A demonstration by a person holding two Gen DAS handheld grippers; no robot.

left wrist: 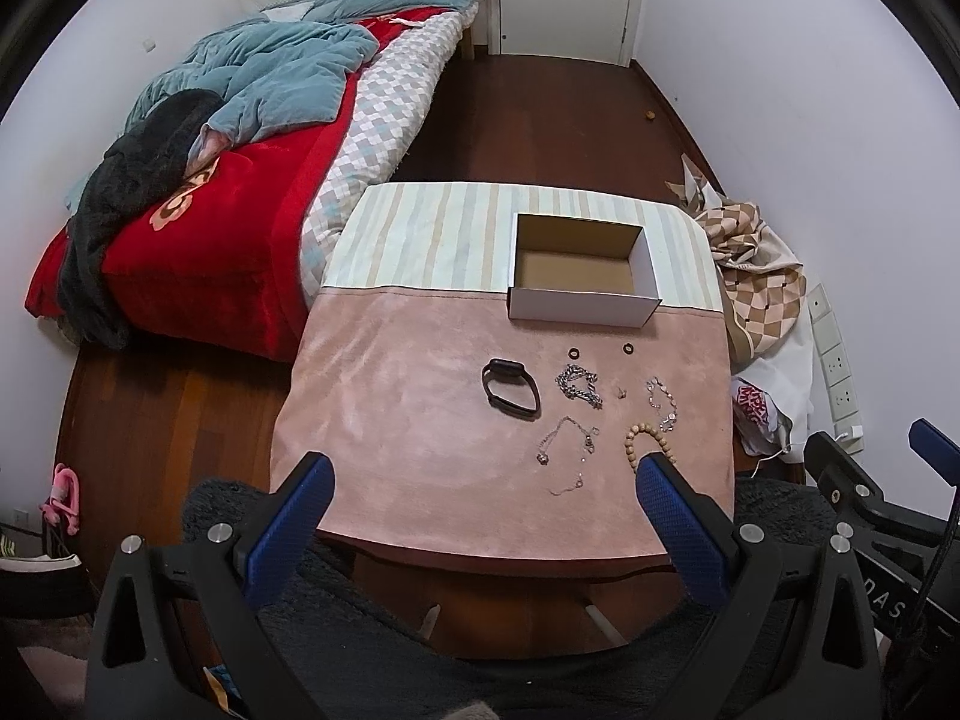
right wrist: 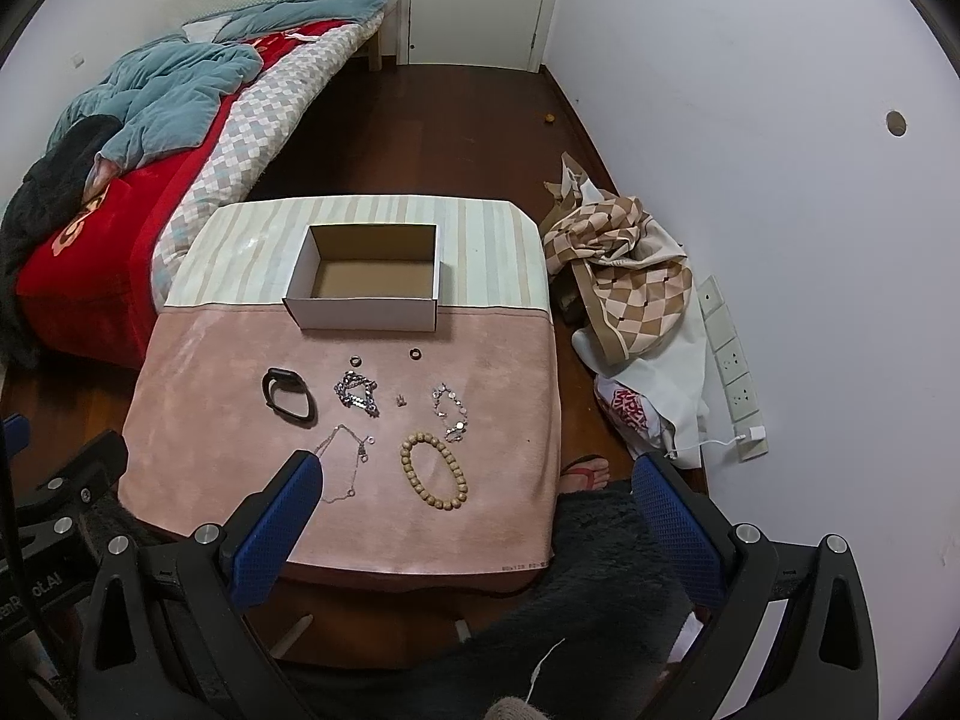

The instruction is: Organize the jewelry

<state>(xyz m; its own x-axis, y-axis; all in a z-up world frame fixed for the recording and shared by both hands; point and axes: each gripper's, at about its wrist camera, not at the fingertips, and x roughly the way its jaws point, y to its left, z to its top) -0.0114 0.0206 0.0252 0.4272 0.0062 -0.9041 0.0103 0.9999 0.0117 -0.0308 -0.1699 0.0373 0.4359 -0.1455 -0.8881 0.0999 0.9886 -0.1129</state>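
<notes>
An open, empty white cardboard box [left wrist: 581,306] [right wrist: 366,312] stands at the far middle of the cloth-covered table [left wrist: 390,420] [right wrist: 198,408]. In front of it lie a black watch band [left wrist: 510,387] [right wrist: 289,394], two small dark rings [right wrist: 355,360] [right wrist: 415,353], a heavy silver chain [left wrist: 579,387] [right wrist: 358,393], a tiny earring [right wrist: 400,400], a silver disc bracelet [left wrist: 662,401] [right wrist: 451,408], a thin necklace [left wrist: 567,450] [right wrist: 348,456] and a wooden bead bracelet [left wrist: 642,441] [right wrist: 433,470]. My left gripper [left wrist: 483,480] and right gripper [right wrist: 477,477] are open and empty above the near table edge.
A bed [left wrist: 228,180] with red blanket and blue quilt is at the left. Checked fabric and bags [right wrist: 624,300] lie on the floor at the right by a power strip [right wrist: 732,360]. A foot in a sandal [right wrist: 585,471] is beside the table.
</notes>
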